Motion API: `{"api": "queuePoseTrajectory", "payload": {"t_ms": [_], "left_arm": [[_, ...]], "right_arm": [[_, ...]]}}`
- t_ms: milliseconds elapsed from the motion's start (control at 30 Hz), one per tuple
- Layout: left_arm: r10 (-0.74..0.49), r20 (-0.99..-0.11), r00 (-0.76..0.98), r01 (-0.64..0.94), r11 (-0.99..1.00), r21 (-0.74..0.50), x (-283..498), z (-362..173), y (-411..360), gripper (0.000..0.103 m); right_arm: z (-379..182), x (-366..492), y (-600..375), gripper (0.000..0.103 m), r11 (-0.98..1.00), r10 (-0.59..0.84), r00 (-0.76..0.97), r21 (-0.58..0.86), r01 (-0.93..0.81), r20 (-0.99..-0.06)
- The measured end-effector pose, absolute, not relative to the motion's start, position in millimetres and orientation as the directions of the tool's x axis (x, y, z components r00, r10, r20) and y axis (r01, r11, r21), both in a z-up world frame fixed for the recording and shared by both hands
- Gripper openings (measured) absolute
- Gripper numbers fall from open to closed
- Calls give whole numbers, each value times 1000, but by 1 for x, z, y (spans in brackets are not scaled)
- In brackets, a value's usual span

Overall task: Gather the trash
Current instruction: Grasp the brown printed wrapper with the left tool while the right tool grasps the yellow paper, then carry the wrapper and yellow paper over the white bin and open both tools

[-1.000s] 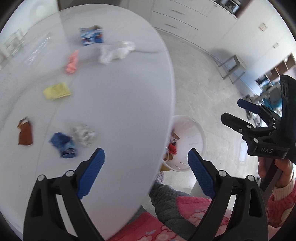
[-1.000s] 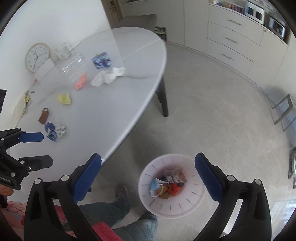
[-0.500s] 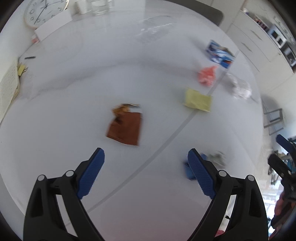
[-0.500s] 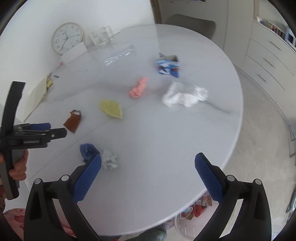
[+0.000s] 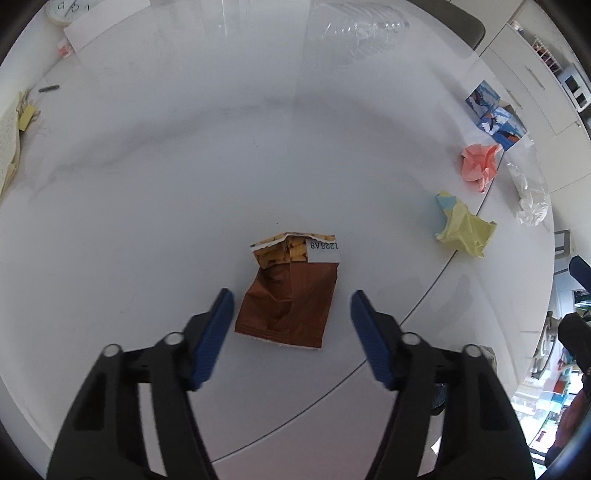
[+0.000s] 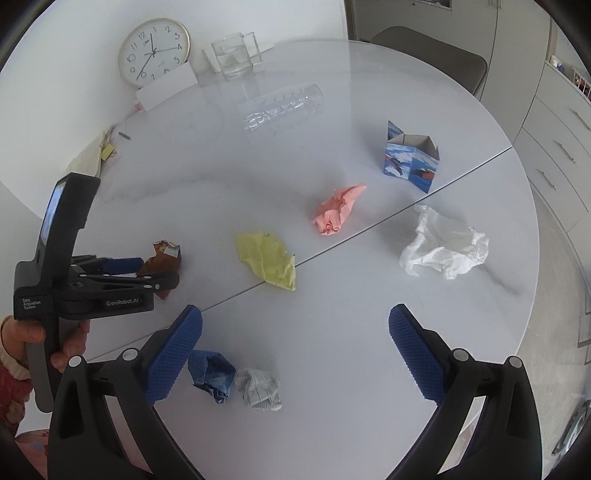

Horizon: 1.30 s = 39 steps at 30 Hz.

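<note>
Both grippers have swung from the bin over to the table; left gripper (image 5: 291,314) has been closing, now half-open around the brown snack wrapper (image 5: 290,295) at frame centre, not pinching yet. Right gripper (image 6: 295,354) hangs wide open, empty. Wrapper's light, crinkly, slippery, so I'd grab its crumpled middle.

In the right wrist view, the left gripper (image 6: 147,271) is covering the lower part of the brown snack wrapper (image 6: 166,254), so whether its pads are touching the wrapper cannot be told. The right gripper's near finger (image 6: 173,354) is hiding an edge of the blue crumpled wrapper (image 6: 212,374). In the left wrist view, the top edge is cutting off the clock (image 5: 62,11), and the clear plastic bottle (image 5: 364,31) is showing only faintly.
</note>
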<state>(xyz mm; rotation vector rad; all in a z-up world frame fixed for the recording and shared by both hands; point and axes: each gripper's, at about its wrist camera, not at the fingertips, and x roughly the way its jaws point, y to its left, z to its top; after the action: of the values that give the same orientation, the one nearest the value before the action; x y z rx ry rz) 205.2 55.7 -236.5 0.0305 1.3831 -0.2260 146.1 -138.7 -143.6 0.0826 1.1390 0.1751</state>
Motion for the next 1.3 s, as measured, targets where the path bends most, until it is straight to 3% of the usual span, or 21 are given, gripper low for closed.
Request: {"api": "queuePoseTrajectory", "payload": {"t_ms": [133,233,400,533,600,633,700,1033,1300], "left_arm": [[-145,-971,188,202,974,-107,208,-235,55,28],[-170,-970,172,199,971,-135,208,-234,57,23],[-191,-968,161,183,970,-160,205,-233,61,22],[-211,-964,164,179,967,-182,196,-226,63,22],[-212,-962,171,185,966,-180,195,-222,63,22],[-214,-961,174,187,965,-182,195,-220,63,22],[-219,-958,183,190,964,-184,195,-216,62,22],[-264,-939,218,277,940,-200,166,-166,57,22],[-312,-924,222,412,889,-201,124,-129,8,22]], "right_arm": [[-147,154,-133,100,980,193,396,157,-122,-898],[-154,163,-125,100,974,211,385,161,-157,-899],[-174,187,-105,98,965,206,362,128,-228,-909],[-197,207,-89,80,955,200,323,111,-274,-925],[-206,213,-82,60,950,188,297,96,-298,-936],[-209,215,-80,44,947,189,285,97,-307,-940],[-205,214,-79,34,947,194,298,99,-306,-935],[-142,159,-130,35,968,224,418,152,-198,-881],[-119,73,-205,35,989,145,455,142,-41,-878]]}}
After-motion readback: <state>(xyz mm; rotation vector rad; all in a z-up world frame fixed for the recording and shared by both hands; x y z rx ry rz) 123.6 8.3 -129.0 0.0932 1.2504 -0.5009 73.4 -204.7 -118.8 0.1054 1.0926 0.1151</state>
